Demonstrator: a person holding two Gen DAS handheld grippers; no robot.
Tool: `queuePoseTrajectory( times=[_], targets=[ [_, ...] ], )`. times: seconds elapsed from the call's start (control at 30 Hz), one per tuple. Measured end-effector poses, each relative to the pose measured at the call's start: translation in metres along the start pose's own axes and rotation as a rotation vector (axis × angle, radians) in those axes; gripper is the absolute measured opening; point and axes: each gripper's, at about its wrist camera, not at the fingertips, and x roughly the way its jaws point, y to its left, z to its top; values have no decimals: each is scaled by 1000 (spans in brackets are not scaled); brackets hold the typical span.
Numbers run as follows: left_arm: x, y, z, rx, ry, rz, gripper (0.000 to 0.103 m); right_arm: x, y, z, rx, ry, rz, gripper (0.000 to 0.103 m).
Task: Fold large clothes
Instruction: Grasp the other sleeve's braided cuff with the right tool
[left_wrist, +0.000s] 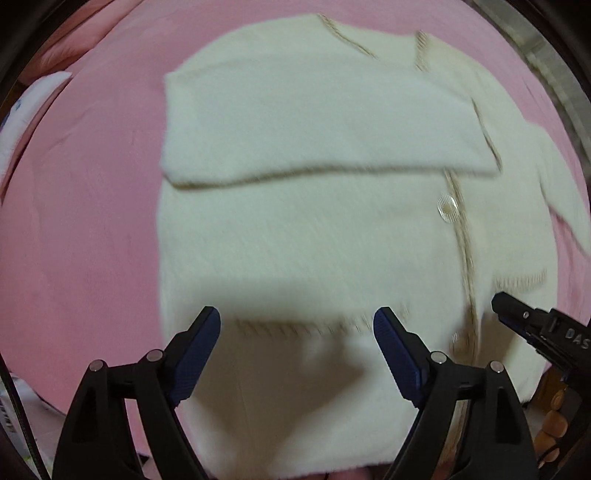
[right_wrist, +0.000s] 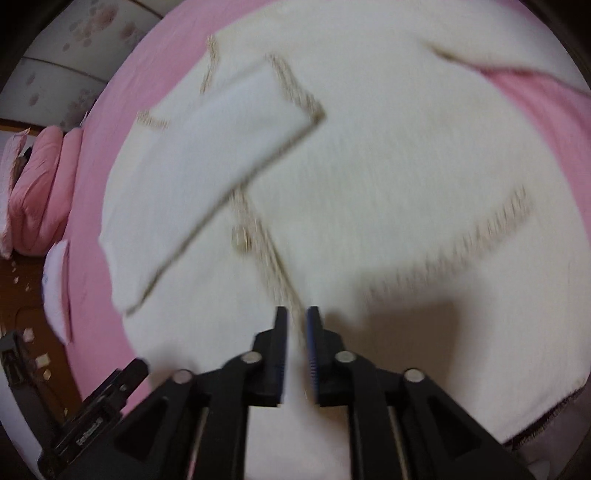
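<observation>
A cream fuzzy cardigan (left_wrist: 295, 229) with beige trim and clear buttons lies flat on a pink bed sheet (left_wrist: 92, 229). One sleeve (left_wrist: 314, 133) is folded across its chest. My left gripper (left_wrist: 297, 325) is open and empty, hovering over the hem near a pocket. My right gripper (right_wrist: 297, 321) is nearly shut with a narrow gap, hovering over the button band (right_wrist: 273, 258); nothing is visibly held. The folded sleeve shows in the right wrist view (right_wrist: 221, 166). The right gripper's tip shows in the left wrist view (left_wrist: 517, 314) at the right.
Pink pillows (right_wrist: 40, 192) lie at the far left of the bed. A wooden floor (right_wrist: 22, 295) with small scraps lies beyond the bed's edge. A white item (left_wrist: 22, 122) sits at the left edge of the bed.
</observation>
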Motion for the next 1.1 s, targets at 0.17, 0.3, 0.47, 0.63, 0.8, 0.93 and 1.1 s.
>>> queuePoseTrajectory(
  times=[0.17, 0.3, 0.47, 0.63, 0.8, 0.93, 1.1],
  targets=[
    [-6, -27, -30, 82, 64, 42, 84, -27, -30, -24, -88, 41, -52, 62],
    [-21, -62, -38, 197, 24, 57, 97, -51, -70, -12, -18, 16, -87, 66],
    [-27, -114, -42, 207, 41, 72, 100, -70, -139, 21, 84, -25, -69, 67],
    [-11, -226, -8, 245, 71, 100, 100, -97, -225, 62, 157, -46, -107, 68],
    [4, -349, 41, 325, 4, 169, 100, -135, -308, 108, 330, -131, -68, 71],
    [7, -429, 71, 396, -55, 161, 100, -151, -361, 147, 399, -192, -67, 72],
    [19, -514, 82, 428, -45, 131, 100, -155, -420, 189, 492, -239, -30, 72]
  ],
)
